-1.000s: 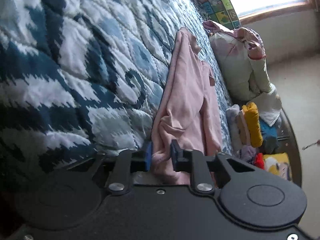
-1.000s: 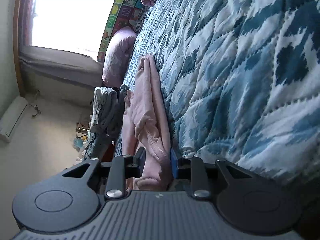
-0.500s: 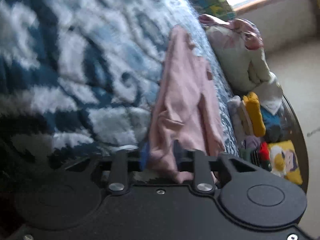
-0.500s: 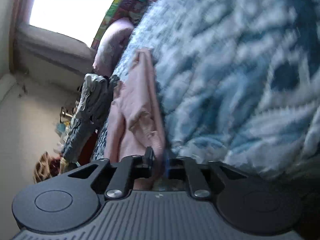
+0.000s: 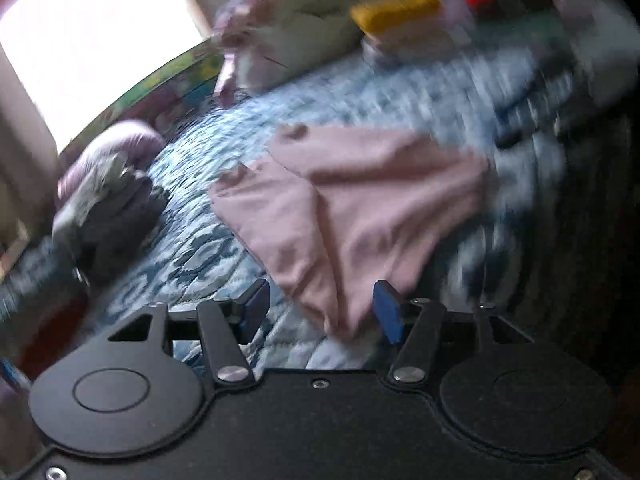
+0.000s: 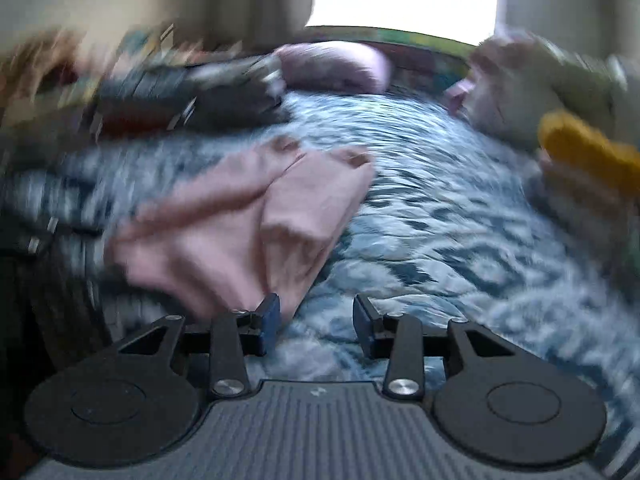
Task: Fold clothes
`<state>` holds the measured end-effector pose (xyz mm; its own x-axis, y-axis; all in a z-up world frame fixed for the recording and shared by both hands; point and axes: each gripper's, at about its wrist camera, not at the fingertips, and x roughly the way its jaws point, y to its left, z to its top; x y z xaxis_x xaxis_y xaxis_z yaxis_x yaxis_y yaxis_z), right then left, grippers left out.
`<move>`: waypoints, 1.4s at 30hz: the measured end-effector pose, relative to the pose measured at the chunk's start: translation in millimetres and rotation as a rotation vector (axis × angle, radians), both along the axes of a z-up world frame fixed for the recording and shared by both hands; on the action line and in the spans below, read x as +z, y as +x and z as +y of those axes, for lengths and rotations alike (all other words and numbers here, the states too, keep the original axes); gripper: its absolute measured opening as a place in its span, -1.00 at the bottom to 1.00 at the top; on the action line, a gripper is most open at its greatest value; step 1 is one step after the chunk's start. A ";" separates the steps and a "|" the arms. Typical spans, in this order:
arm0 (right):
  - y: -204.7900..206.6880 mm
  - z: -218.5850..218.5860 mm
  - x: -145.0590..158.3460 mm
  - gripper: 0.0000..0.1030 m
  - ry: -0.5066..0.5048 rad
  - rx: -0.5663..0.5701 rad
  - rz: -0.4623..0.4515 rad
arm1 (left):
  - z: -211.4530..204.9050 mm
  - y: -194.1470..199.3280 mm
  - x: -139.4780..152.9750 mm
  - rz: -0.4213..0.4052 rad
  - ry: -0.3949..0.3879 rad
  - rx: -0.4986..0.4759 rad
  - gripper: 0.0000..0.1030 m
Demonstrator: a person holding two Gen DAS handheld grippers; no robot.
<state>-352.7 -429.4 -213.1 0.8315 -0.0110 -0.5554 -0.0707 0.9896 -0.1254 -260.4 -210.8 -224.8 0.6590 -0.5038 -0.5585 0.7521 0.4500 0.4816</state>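
A pink garment point(image 5: 360, 200) lies folded on the blue-and-white quilt point(image 5: 420, 92). In the left wrist view my left gripper point(image 5: 320, 310) hovers just over its near corner. Its jaws are opening; the corner sits loosely between the blue pads point(image 5: 256, 308) without being pressed. In the right wrist view the same pink garment point(image 6: 248, 220) lies to the left on the quilt point(image 6: 440, 220). My right gripper point(image 6: 316, 316) has its jaws opening too. The cloth's edge reaches the left pad point(image 6: 270, 316), and only quilt shows between the two. Both views are motion-blurred.
A stack of folded clothes with a yellow piece point(image 5: 396, 12) sits at the far right of the bed, seen also as a yellow piece point(image 6: 588, 156). A dark grey clothes pile point(image 5: 112, 208) and a purple pillow point(image 6: 332, 64) lie toward the window.
Both grippers rolled from sideways to upright, let go of the pink garment's edge and drew back and up. Their jaws spread apart, and the garment now lies flat.
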 end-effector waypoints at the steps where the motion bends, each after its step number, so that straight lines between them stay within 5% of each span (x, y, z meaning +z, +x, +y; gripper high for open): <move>1: -1.0 10.1 -4.3 -0.19 -0.069 0.027 0.010 | -4.1 2.2 -7.7 -0.020 0.044 -0.010 0.12; 8: 1.9 55.9 -33.6 -0.13 -0.437 0.110 -0.015 | -10.8 -4.5 -43.0 -0.242 0.187 -0.060 0.11; 17: 14.5 77.7 -57.5 -0.10 -0.674 0.138 -0.099 | -18.4 -9.1 -70.6 -0.497 0.230 -0.090 0.12; 25: 5.1 84.7 -55.1 -0.10 -0.668 0.140 -0.095 | -9.9 -13.5 -59.4 -0.414 0.198 -0.122 0.03; 33: 8.8 69.3 -37.8 -0.08 -0.491 0.076 -0.139 | -24.9 -18.5 -58.3 -0.365 0.165 -0.125 0.03; 42: 9.6 55.8 -30.3 -0.08 -0.371 0.026 -0.157 | -36.2 -17.6 -70.1 -0.550 0.186 -0.088 0.08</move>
<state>-343.1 -373.7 -243.4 0.9088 -0.1645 -0.3835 -0.0468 0.8731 -0.4852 -278.0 -247.0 -294.9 0.8373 -0.4958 -0.2306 0.4000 0.2678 0.8765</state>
